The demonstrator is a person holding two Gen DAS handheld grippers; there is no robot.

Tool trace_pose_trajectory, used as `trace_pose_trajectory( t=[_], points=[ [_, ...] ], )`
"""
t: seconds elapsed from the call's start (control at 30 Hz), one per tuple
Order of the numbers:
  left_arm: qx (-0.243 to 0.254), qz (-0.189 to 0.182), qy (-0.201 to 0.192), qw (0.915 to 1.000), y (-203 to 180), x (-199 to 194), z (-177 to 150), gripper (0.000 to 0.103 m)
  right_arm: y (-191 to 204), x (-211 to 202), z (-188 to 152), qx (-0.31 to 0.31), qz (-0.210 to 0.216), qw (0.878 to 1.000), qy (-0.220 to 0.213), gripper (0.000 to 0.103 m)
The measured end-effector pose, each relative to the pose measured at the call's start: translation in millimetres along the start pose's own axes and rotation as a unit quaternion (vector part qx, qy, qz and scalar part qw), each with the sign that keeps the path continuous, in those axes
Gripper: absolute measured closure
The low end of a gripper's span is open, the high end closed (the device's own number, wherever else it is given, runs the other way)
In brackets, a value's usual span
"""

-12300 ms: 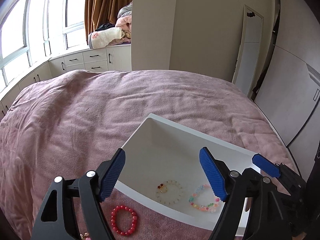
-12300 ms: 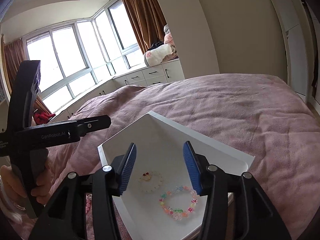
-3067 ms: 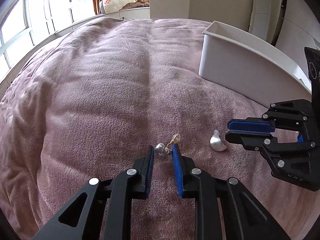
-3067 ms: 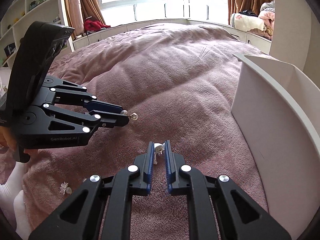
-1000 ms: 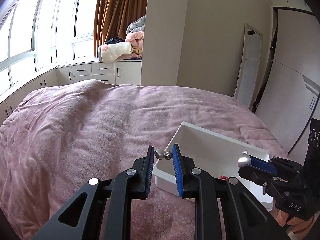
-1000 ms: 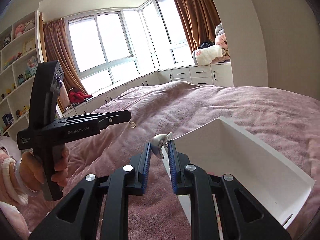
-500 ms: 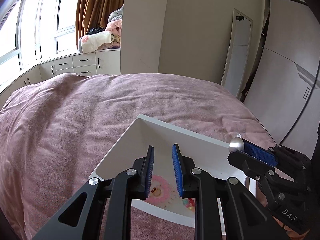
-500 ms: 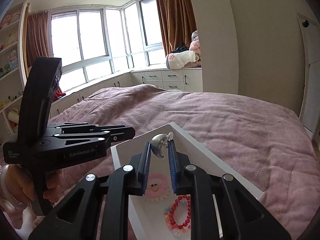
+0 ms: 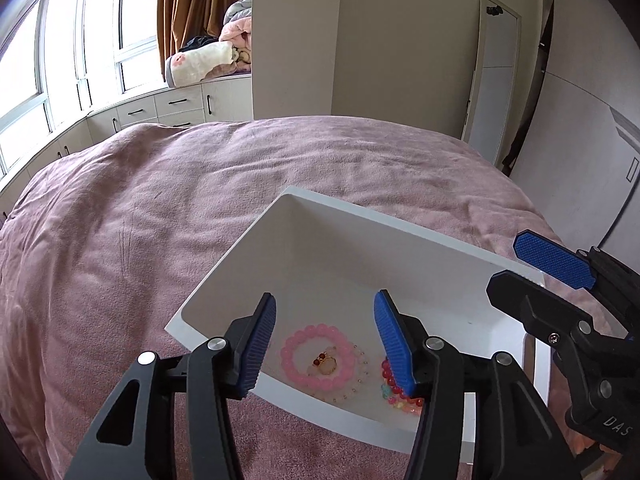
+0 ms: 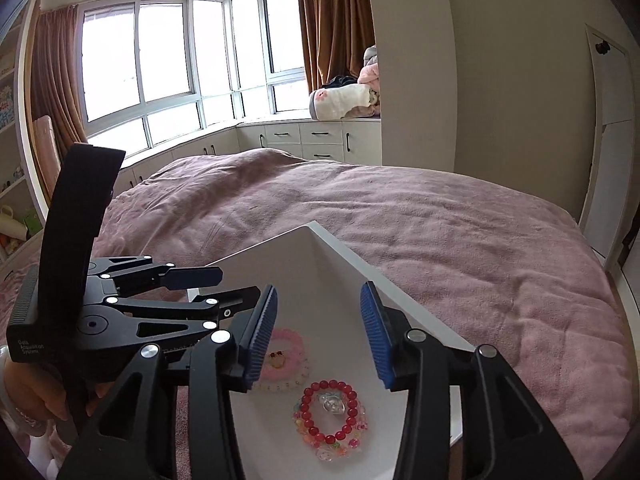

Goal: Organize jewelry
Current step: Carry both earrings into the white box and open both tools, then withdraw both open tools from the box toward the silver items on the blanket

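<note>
Both claws hang above the white box [image 9: 256, 248], and we see each of them spread wide with nothing between the blue pads. Our left claw [image 9: 325, 342] is over the near-left part of the box; just under its gap lies the pink bead bracelet [image 9: 320, 354], with a small gold ring with red stones [image 9: 326, 364] inside it (a thin chain of pale beads lies around them too). Under the right pad of this claw we see part of the red bead bracelet [image 9: 390, 380].

Our right claw [image 10: 318, 334] is over the same box [image 10: 360, 272], beside the left claw [image 10: 208, 288], which comes in from its left. Below its gap lies the red bead bracelet [image 10: 330, 414], on top of a multicolour bead bracelet [image 10: 340, 446], and a clear, shiny piece [image 10: 331, 405] rests inside the red circle; we cannot tell exactly what it is. The pink bead bracelet [image 10: 288, 346] is partly hidden behind the left pad.

The box stands on a bed with a mauve blanket [image 9: 140, 220].
</note>
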State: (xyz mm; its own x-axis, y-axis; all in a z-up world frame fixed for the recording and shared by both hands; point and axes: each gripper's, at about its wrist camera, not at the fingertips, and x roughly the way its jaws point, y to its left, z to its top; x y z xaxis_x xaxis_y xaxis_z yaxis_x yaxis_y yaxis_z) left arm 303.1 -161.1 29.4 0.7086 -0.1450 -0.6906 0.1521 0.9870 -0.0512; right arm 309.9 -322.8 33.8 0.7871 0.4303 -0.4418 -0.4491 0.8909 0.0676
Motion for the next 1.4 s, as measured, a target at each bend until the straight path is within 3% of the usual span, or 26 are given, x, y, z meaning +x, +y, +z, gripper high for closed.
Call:
trace_pose_trajectory(
  t=[0.17,0.33,0.67,0.8,1.03,1.4],
  points=[
    [-0.01,0.014,-0.021,0.9996,17,-15,2,0.038,5,-5,1,-0.004,-0.008,1.0,-0.014,0.036],
    [-0.025,0.024,-0.043,0.9985,42,-36,1,0.029,13,-15,3,-0.001,0.014,0.999,-0.046,0.025],
    [-0.038,0.054,-0.058,0.9961,91,-77,-18,0.02,54,-25,0,-0.035,0.083,0.991,-0.096,0.022],
    [-0.044,0.065,-0.058,0.9952,112,-92,-35,0.013,76,-19,-7,-0.056,0.123,0.987,-0.088,0.02],
    [-0.003,0.082,-0.056,0.995,138,-114,-73,0.012,122,-1,-25,-0.103,0.17,0.979,-0.052,0.02],
    [-0.019,0.038,-0.049,0.9979,175,-144,-125,0.012,169,25,-62,-0.174,0.203,0.963,0.008,0.028]
  ],
)
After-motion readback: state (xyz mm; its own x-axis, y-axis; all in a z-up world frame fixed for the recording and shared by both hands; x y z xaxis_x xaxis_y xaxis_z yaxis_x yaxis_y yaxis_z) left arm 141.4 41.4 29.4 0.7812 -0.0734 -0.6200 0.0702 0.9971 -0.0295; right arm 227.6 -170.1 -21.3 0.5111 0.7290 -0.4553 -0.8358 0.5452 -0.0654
